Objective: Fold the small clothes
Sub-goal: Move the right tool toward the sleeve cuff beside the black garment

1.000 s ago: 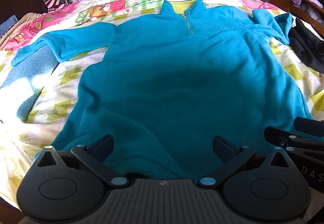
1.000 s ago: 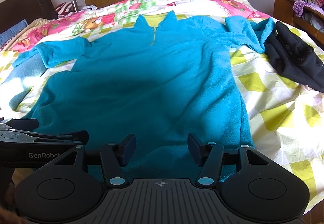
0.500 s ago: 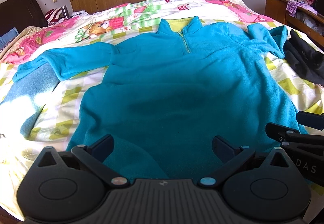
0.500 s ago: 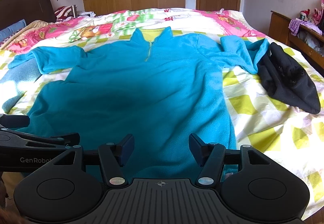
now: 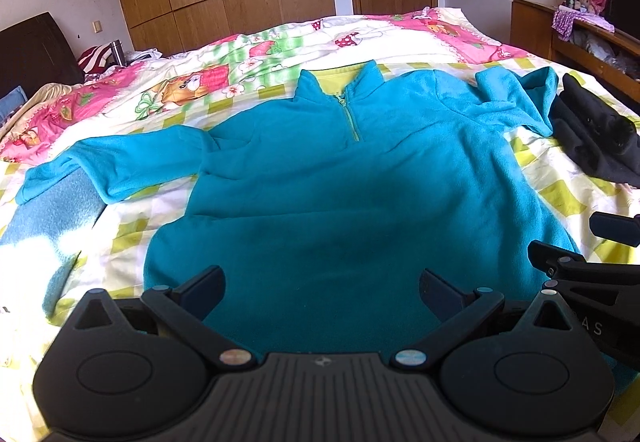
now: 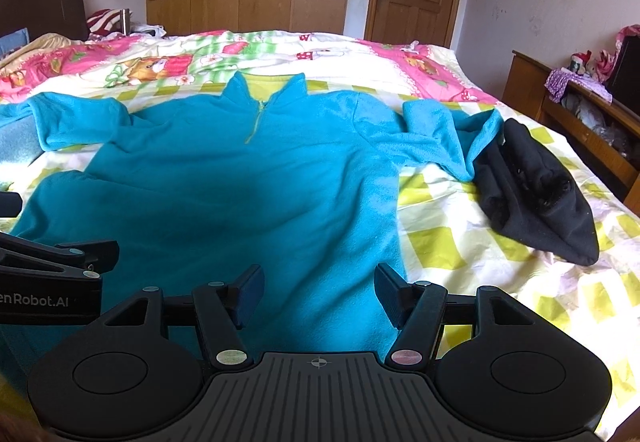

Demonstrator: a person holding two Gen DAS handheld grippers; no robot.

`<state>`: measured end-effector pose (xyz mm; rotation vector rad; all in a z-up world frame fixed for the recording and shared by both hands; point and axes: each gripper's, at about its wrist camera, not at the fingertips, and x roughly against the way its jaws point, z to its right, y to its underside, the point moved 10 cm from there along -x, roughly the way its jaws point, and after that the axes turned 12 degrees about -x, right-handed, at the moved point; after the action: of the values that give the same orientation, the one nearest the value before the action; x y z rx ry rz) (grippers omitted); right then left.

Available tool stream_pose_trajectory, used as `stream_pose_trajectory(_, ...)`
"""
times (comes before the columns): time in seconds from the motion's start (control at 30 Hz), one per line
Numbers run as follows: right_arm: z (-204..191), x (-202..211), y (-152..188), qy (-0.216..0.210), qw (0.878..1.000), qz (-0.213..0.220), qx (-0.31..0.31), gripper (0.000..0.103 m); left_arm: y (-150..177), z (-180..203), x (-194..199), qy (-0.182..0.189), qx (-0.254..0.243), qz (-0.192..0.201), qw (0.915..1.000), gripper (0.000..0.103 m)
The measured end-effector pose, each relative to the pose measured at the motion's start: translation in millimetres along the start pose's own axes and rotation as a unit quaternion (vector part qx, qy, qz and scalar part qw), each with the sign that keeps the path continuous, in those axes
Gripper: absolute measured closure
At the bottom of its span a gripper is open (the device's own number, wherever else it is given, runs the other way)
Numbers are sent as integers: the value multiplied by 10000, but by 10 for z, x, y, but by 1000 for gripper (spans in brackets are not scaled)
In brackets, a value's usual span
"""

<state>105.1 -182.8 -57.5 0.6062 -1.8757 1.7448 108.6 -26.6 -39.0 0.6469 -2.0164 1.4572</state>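
Note:
A teal fleece pullover (image 5: 352, 202) (image 6: 240, 194) lies flat and front up on the bed, its zip collar at the far end. One sleeve stretches out to the left; the other is bunched at the right beside a black garment. My left gripper (image 5: 320, 278) hovers open over the near hem, with nothing between its fingers. Over the hem's right part my right gripper (image 6: 320, 274) is also open and empty. Each gripper shows at the edge of the other's view.
The bed (image 6: 460, 242) has a yellow-checked and pink patterned cover. A black garment (image 6: 536, 202) (image 5: 596, 138) lies at the right, touching the teal sleeve. A blue towel (image 5: 52, 210) sits at the left. A wooden cabinet (image 6: 568, 122) stands to the right, wardrobes and a door behind.
Both grippers have lifted and tipped upward, so the pullover sits lower in each view and more of the room shows. The right jaws have spread slightly.

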Motion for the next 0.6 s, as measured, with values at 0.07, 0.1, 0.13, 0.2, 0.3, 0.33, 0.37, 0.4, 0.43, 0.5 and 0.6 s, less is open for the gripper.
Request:
stream_pose_trajectory(0.07,16,-28,-23,29,10000,16,5,42,-32,19,-30,10,-23,7,10000,0)
stream_pose_trajectory(0.1,25,-41,-33,37,10000,20,0,42,-49,31,-42,18,-35,12,10000,0)
stream_pose_trajectory(0.13,29,-52,-42,50,10000,28,1,42,-67,42,-51,25,-43,16,10000,0)
stream_pose_trajectory(0.2,45,-78,-56,97,9999,49,21,42,-95,64,-71,38,-61,27,10000,0)
stream_pose_trajectory(0.3,52,-102,-84,133,9999,66,42,41,-122,75,-94,43,-71,37,10000,0)
stream_pose_trajectory(0.33,54,-113,-92,140,9999,66,45,41,-128,75,-101,53,-61,38,10000,0)
stream_pose_trajectory(0.37,56,-122,-98,144,9999,69,53,41,-131,77,-109,62,-54,34,10000,0)
stream_pose_trajectory(0.4,58,-130,-105,154,9998,74,64,41,-135,79,-116,69,-54,32,10000,0)
stream_pose_trajectory(0.43,58,-135,-109,163,9998,79,74,41,-144,83,-119,73,-59,36,9999,0)
stream_pose_trajectory(0.5,61,-144,-117,175,9998,93,94,41,-158,93,-126,76,-73,44,9999,0)
stream_pose_trajectory(0.6,67,-158,-125,196,9997,99,103,41,-179,108,-131,81,-90,61,9999,0)
